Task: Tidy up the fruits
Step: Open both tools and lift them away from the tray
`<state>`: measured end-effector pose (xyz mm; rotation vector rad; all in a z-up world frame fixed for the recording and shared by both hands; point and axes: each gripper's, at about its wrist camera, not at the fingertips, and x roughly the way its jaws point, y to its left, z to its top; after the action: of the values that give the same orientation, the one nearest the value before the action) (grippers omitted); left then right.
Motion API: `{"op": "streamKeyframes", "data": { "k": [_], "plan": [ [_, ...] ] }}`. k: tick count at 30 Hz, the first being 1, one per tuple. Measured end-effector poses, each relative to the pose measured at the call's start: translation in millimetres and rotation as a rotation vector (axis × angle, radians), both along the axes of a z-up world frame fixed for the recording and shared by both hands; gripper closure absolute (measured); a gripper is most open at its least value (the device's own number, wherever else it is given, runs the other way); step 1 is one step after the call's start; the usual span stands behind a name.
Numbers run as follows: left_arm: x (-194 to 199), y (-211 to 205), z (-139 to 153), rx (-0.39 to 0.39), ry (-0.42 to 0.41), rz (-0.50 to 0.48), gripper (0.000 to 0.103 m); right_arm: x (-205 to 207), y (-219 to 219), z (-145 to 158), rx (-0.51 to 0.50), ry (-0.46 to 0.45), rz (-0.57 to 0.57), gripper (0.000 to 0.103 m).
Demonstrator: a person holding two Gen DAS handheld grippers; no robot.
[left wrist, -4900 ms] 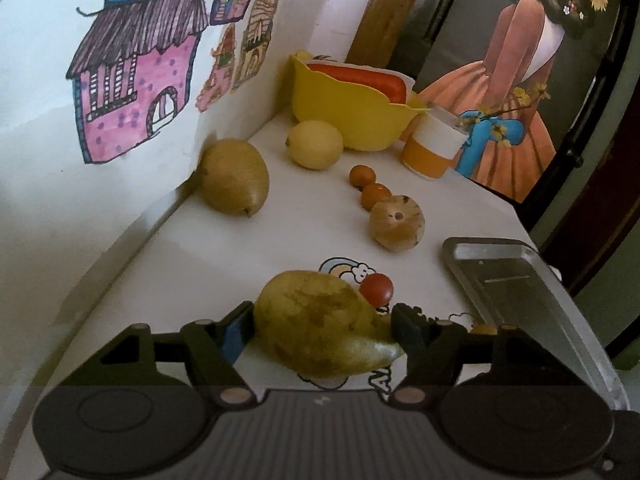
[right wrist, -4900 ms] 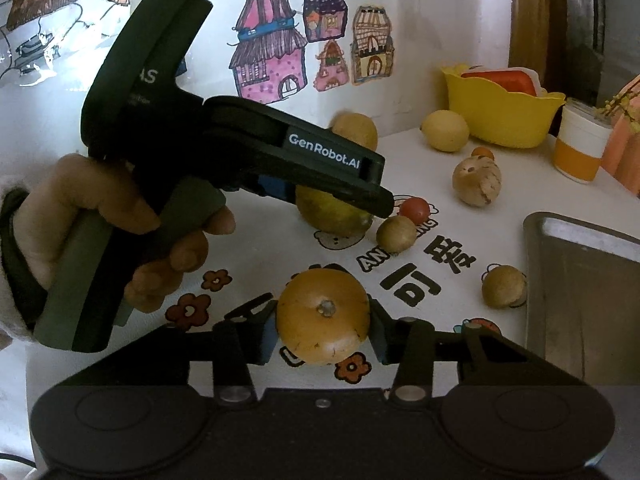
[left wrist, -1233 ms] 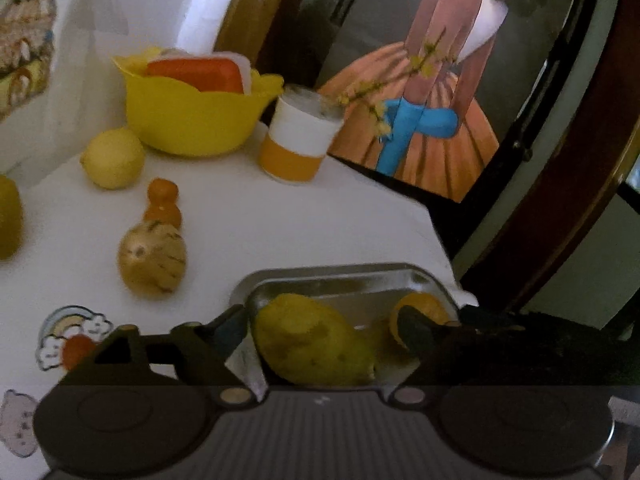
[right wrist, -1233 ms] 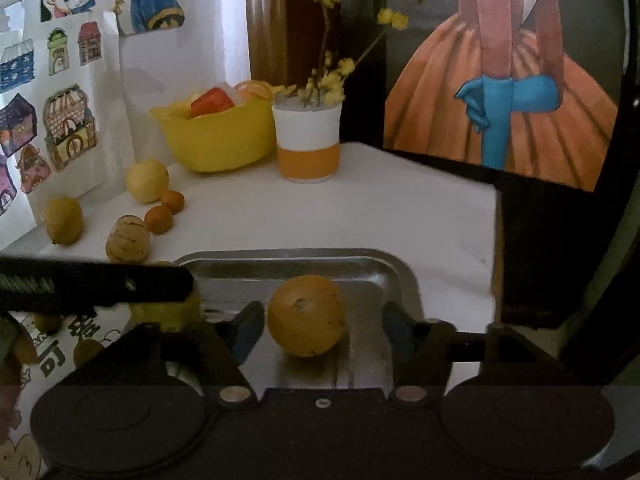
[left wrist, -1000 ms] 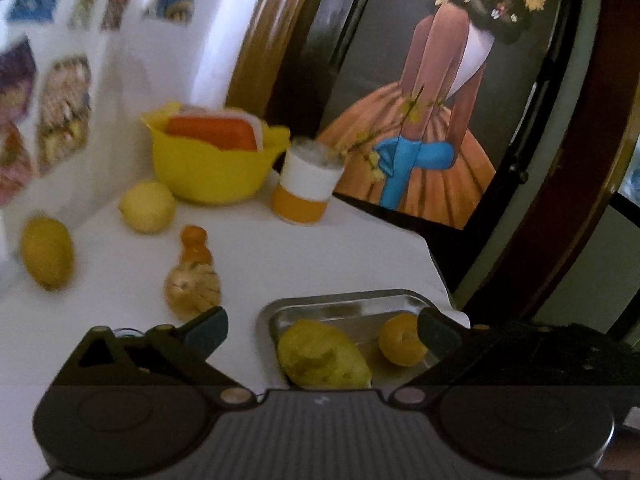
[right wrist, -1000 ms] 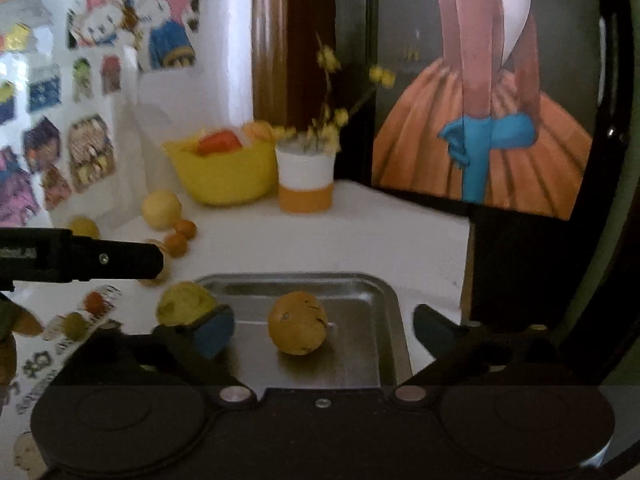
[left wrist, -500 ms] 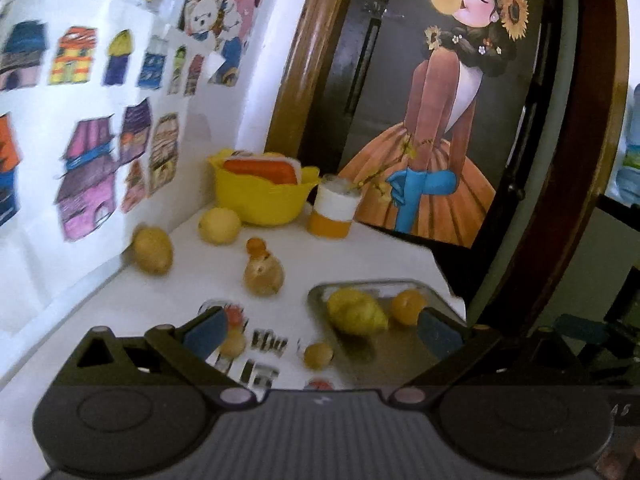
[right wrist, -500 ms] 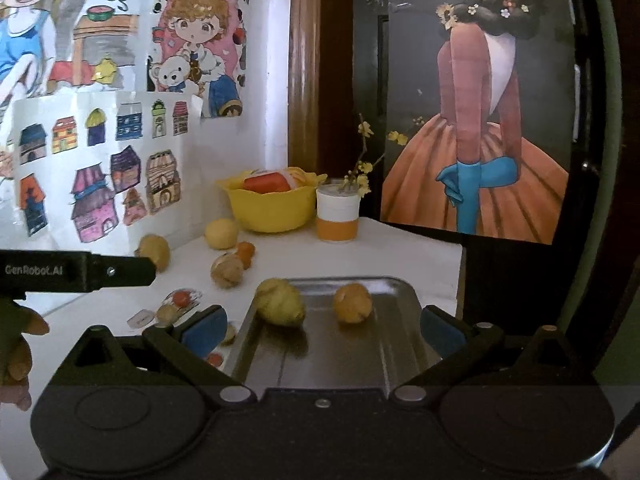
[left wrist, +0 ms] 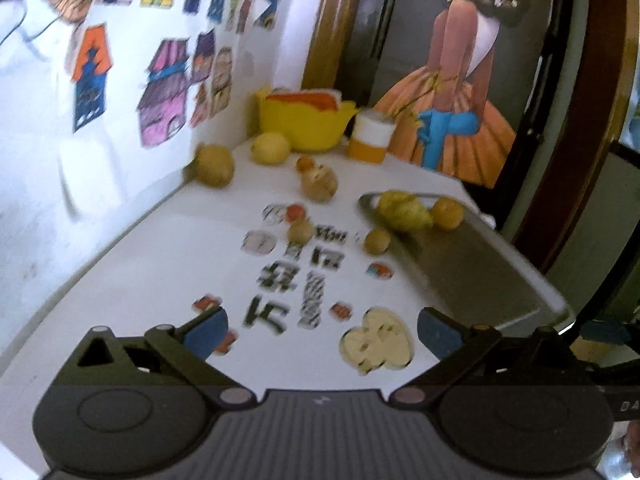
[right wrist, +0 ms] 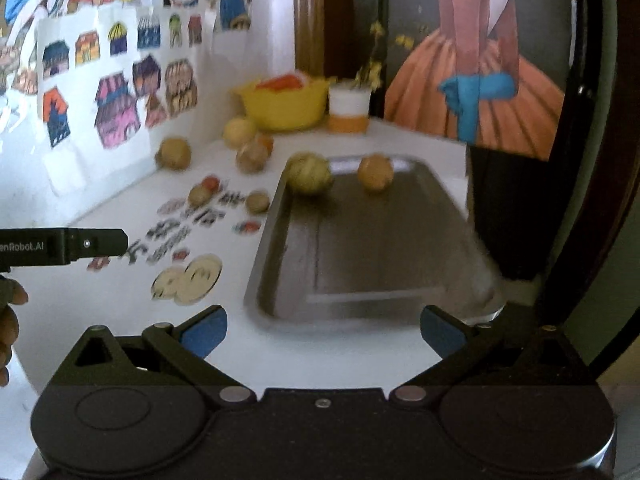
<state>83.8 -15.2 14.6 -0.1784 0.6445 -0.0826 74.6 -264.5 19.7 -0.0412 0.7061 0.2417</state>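
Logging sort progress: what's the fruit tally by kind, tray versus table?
Pear in the tray: 1
Orange in the tray: 1
Large loose fruits on the table: 3
Small loose fruits on the table: 4 seen; blur may hide more
Total: 9

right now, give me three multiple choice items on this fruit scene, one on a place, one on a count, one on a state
1. Where is the metal tray relative to the yellow bowl?
A. nearer the cameras
B. behind it
C. inside it

2. How many fruits lie in the tray?
A. none
B. two
C. five

3. What state is the right tool in?
A. shut on a fruit
B. open, holding nothing
C. out of view

Key: 1 A, the bowl stands at the far wall; 2 B, a yellow-green fruit and an orange fruit; 3 B, its fingers stand wide apart.
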Motion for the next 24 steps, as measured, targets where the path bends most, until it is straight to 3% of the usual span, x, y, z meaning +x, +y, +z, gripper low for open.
{"op": "streamKeyframes", "data": {
  "k": [6,11,18,24],
  "plan": [
    [-3.5,29.0,-7.7,-0.025,0.079,0.036,0.001,-2.1,22.7,-2.4,0.019,0.043,0.044,0.001],
    [-2.1,42.1,-10.3,0.017,0.114,0.062,0.001,6.4,43.5,-1.2,0.021,0.06,0.108,0.001],
    [8.0,49.9,-5.8,0.085,0.089,0.066,0.001,29.4,61.2,10.6,0.038,0.017,0.191,0.001],
    [37.4,58.4,4.6,0.072,0.06,0.072,0.001,60.1,66.0,29.9,0.033,-0.066,0.274,0.001]
  ]
}}
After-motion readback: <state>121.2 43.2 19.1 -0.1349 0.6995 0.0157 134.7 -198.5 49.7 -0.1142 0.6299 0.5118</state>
